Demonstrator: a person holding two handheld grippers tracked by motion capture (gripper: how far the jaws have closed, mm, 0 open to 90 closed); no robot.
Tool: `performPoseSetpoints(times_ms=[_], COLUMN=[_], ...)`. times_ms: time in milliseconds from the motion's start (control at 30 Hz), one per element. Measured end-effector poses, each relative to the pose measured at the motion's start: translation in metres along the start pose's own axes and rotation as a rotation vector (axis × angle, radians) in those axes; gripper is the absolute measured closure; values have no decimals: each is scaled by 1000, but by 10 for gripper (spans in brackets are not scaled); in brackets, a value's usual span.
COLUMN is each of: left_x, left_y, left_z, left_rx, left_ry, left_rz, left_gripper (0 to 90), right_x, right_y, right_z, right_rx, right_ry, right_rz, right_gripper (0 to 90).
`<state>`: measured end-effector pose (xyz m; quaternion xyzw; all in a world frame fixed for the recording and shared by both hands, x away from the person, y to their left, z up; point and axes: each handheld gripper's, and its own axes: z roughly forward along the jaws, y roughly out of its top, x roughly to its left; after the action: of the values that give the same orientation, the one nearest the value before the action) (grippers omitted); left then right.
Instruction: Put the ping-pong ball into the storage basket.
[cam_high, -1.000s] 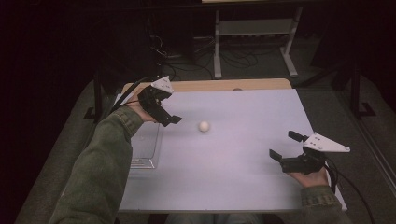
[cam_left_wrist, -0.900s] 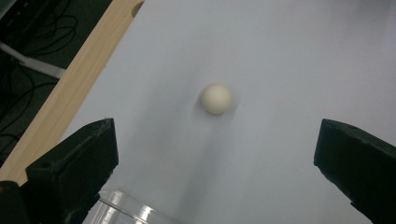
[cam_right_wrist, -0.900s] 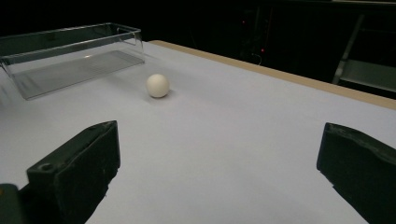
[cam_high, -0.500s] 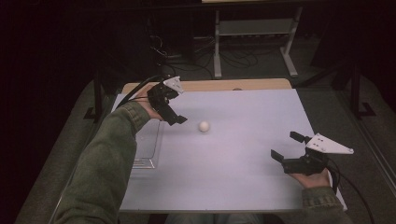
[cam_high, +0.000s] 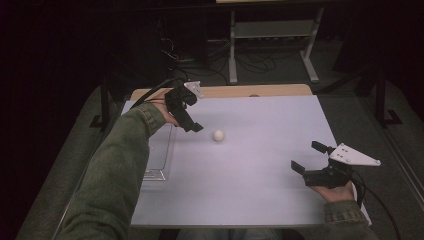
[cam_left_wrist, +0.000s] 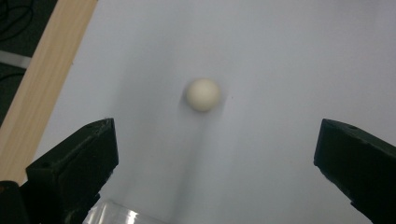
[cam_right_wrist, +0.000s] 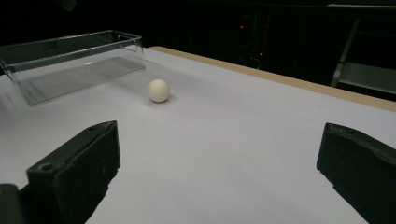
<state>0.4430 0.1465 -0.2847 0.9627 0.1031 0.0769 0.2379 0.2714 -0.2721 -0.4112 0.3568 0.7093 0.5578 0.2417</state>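
Observation:
A small white ball (cam_high: 218, 135) rests on the pale table top (cam_high: 250, 165), also seen as a cream ball (cam_left_wrist: 203, 94) ahead of the left jaws and as the ball (cam_right_wrist: 159, 90) farther off in the right gripper view. My left gripper (cam_high: 192, 125) hovers just left of the ball, tilted down toward it, open with nothing between its jaws. My right gripper (cam_high: 307, 156) is held low near the table's right front, open and empty, pointing left toward the ball.
A clear plastic tray (cam_high: 161, 155) lies at the table's left side, partly under the left forearm; it appears as a clear box (cam_right_wrist: 70, 60) beyond the ball. A wooden edge (cam_high: 240, 91) runs along the far side. Dark floor and a metal stand (cam_high: 270, 35) lie behind.
My left gripper has moved right and slightly down, closing in on the ball. The right gripper has barely shifted. The ball has stayed put.

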Motion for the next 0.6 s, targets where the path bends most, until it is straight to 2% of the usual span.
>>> performPoseSetpoints(times_ms=[233, 300, 433, 600], left_x=[2, 2, 5, 7], left_y=[1, 2, 3, 4], left_z=[11, 13, 18, 26], left_rx=[36, 30, 31, 40], left_ry=[-27, -38, -88, -99], left_rz=[4, 9, 6, 21], left_gripper=[0, 0, 0, 0], right_x=[2, 2, 2, 2], right_y=[0, 0, 0, 0], right_z=[2, 2, 1, 1], right_rx=[11, 12, 11, 12], right_ry=[2, 5, 3, 3], right_rz=[-1, -7, -2, -5], right_gripper=[0, 0, 0, 0])
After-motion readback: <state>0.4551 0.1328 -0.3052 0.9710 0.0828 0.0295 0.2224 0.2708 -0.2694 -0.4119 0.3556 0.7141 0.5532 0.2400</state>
